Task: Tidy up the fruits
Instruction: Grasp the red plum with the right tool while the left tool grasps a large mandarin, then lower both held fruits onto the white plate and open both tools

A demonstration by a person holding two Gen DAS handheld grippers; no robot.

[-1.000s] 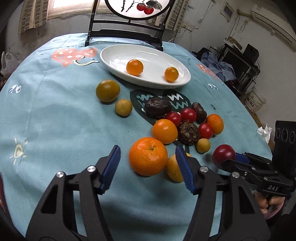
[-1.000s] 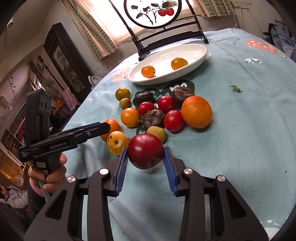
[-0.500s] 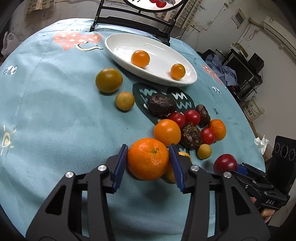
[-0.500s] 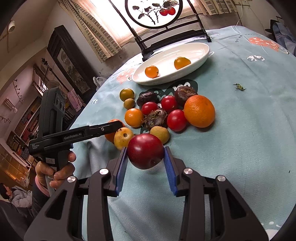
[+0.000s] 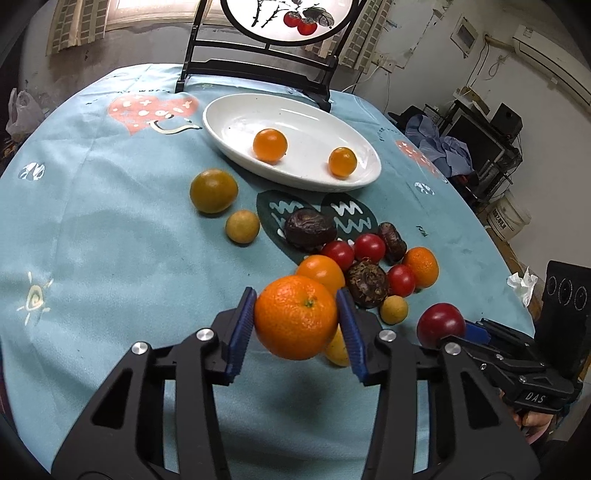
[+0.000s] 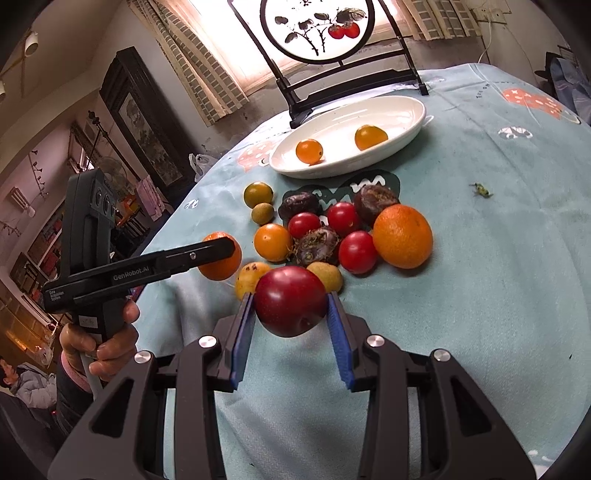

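Gripping an orange (image 5: 295,317), left hand-held gripper (image 5: 295,326).

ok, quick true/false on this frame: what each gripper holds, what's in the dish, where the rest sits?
1. The left gripper is shut on an orange. True.
2. The right gripper is empty. False: it is shut on a dark red fruit.
3. The white dish holds two small orange fruits. True.
4. Three red tomatoes lie in the dish. False: they lie on the cloth among the loose fruit.
5. The dish is nearest the camera. False: it sits at the far side, before the round screen.
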